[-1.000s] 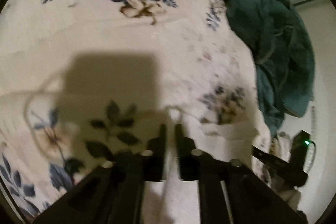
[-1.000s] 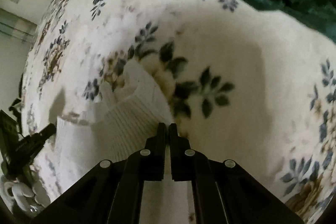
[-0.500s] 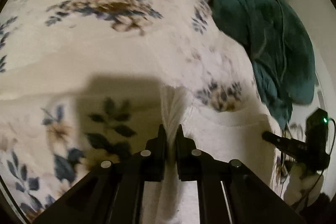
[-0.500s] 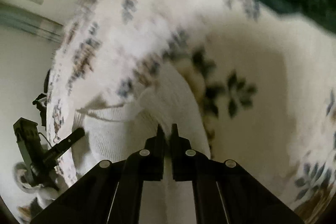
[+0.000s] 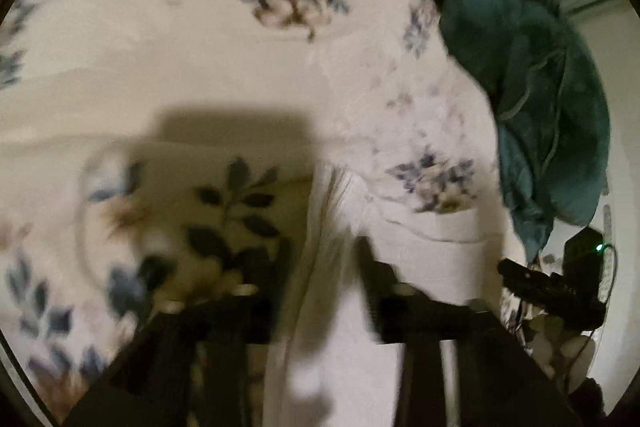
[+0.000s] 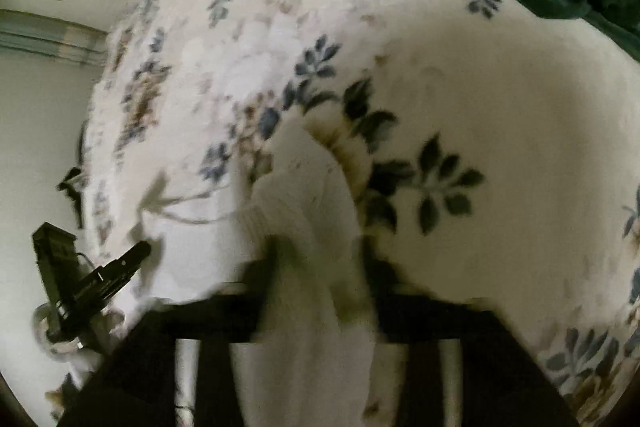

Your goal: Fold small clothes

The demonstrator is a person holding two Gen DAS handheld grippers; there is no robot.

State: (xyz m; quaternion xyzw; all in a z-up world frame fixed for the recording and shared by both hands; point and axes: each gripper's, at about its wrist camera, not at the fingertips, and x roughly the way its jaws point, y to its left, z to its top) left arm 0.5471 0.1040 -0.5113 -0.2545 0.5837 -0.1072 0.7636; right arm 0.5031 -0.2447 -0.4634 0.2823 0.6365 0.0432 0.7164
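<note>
Jaws of both grippers gape, blurred, white ribbed knit garment (image 6: pixel 312 211) between them on floral bedspread (image 6: pixel 500 87).

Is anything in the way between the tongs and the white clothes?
No. The white garment already runs between the fingers of the left tongs, and the right tongs have it between theirs too. The green blanket lies off to the far side on the flowered bedspread.
</note>
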